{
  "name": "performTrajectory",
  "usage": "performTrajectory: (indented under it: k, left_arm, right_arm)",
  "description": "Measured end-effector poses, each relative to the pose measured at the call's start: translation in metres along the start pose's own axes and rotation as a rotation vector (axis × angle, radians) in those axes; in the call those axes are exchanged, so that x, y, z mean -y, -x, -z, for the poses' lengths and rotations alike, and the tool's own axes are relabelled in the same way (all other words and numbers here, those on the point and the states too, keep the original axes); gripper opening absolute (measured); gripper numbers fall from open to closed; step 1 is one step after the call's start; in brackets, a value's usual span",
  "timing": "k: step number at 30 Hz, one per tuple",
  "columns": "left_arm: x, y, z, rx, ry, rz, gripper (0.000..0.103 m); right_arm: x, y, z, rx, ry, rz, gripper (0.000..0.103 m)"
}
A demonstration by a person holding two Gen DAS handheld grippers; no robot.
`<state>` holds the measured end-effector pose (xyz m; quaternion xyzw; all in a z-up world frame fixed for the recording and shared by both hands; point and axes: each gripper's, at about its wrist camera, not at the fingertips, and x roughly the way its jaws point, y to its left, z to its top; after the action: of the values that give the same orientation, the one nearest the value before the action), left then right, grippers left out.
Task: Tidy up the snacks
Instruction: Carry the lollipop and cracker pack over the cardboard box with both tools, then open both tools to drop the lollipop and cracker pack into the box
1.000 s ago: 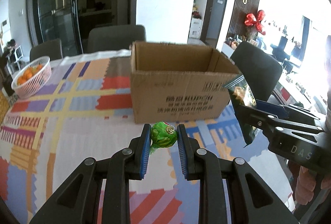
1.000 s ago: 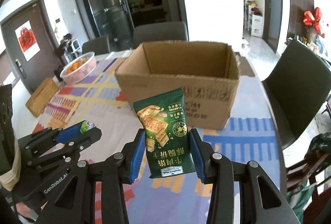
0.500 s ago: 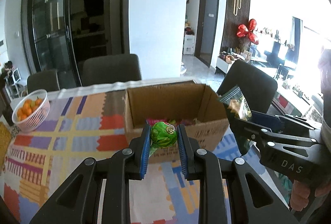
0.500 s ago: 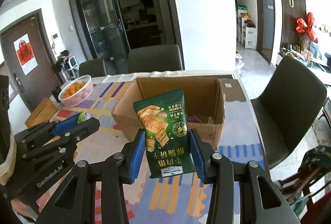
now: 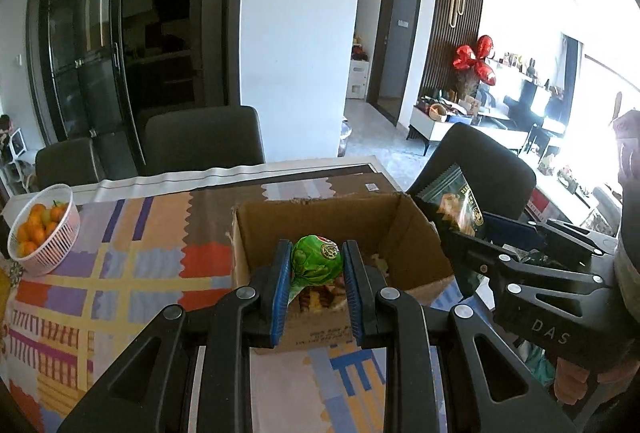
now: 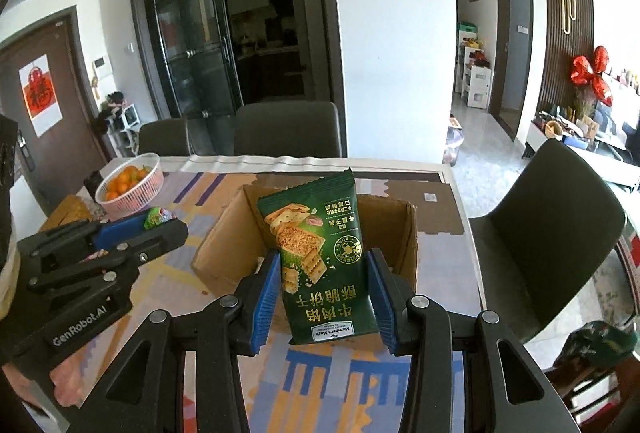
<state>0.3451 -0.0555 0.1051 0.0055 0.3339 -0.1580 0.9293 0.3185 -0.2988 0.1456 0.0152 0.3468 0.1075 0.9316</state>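
An open cardboard box [image 5: 404,233] [image 6: 224,233] stands on the patterned tablecloth, with several snacks showing inside. My left gripper [image 5: 316,273] is shut on a round green snack [image 5: 317,264] and holds it above the box's near edge; the snack also shows in the right wrist view [image 6: 158,217]. My right gripper [image 6: 322,297] is shut on a dark green cracker packet [image 6: 320,261], upright, above the box's near side. The packet also shows at the right of the left wrist view [image 5: 456,201].
A white basket of oranges [image 5: 40,229] [image 6: 130,185] sits at the table's far left. Dark chairs [image 5: 204,141] [image 6: 548,229] stand at the far side and right of the table. A brown woven item [image 6: 70,209] lies near the basket.
Both grippers have risen and moved forward over the box, each still holding its snack. The box's inside now shows from above.
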Motion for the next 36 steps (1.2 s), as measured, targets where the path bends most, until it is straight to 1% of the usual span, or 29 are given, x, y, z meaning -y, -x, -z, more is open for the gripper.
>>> performTrajectory:
  k: [3, 8, 12, 16, 19, 21, 22, 23, 24, 25, 26, 27, 29, 31, 32, 36]
  left_arm:
    - [-0.003, -0.011, -0.009, -0.023, 0.005, 0.011, 0.026]
    - [-0.010, -0.036, -0.019, -0.059, 0.007, 0.006, 0.026]
    - [-0.013, -0.059, -0.025, -0.105, 0.024, 0.021, 0.026]
    - [-0.015, -0.081, -0.025, -0.143, 0.037, 0.016, 0.026]
    - [-0.013, -0.092, -0.023, -0.173, 0.035, 0.013, 0.026]
    - [-0.011, -0.102, -0.021, -0.209, 0.028, 0.019, 0.026]
    - [-0.011, -0.104, -0.020, -0.220, 0.026, 0.014, 0.027]
    - [-0.011, -0.108, -0.020, -0.230, 0.019, 0.007, 0.031]
    - [-0.011, -0.108, -0.018, -0.233, 0.015, -0.001, 0.037]
    - [-0.011, -0.107, -0.016, -0.232, 0.010, -0.018, 0.039]
    - [-0.012, -0.107, -0.016, -0.230, 0.007, -0.027, 0.041]
    - [-0.013, -0.105, -0.014, -0.225, 0.005, -0.037, 0.041]
    - [-0.014, -0.099, -0.012, -0.220, 0.001, -0.047, 0.041]
    - [-0.015, -0.091, -0.011, -0.203, -0.007, -0.063, 0.044]
    - [-0.014, -0.085, -0.010, -0.188, -0.014, -0.077, 0.046]
    - [-0.010, -0.059, -0.004, -0.127, -0.041, -0.113, 0.051]
  right_arm:
    - [0.003, -0.010, -0.009, -0.020, 0.000, 0.004, 0.044]
    - [0.006, -0.030, -0.019, -0.059, 0.001, 0.011, 0.044]
    - [0.008, -0.048, -0.025, -0.096, 0.003, 0.018, 0.044]
    - [0.014, -0.065, -0.027, -0.130, -0.017, 0.010, 0.044]
    - [0.018, -0.077, -0.024, -0.151, -0.018, 0.020, 0.044]
    - [0.020, -0.082, -0.023, -0.165, -0.021, 0.025, 0.044]
    - [0.022, -0.085, -0.022, -0.174, -0.024, 0.028, 0.044]
    - [0.023, -0.088, -0.021, -0.182, -0.026, 0.031, 0.044]
    - [0.025, -0.091, -0.020, -0.188, -0.028, 0.036, 0.044]
    - [0.027, -0.093, -0.019, -0.192, -0.031, 0.042, 0.044]
    - [0.028, -0.094, -0.017, -0.196, -0.033, 0.050, 0.045]
    - [0.029, -0.095, -0.017, -0.204, -0.032, 0.056, 0.050]
    - [0.031, -0.095, -0.015, -0.214, -0.034, 0.071, 0.055]
    - [0.033, -0.091, -0.013, -0.208, -0.037, 0.082, 0.055]
    - [0.033, -0.089, -0.012, -0.206, -0.040, 0.083, 0.057]
    - [0.031, -0.071, -0.005, -0.174, -0.049, 0.093, 0.068]
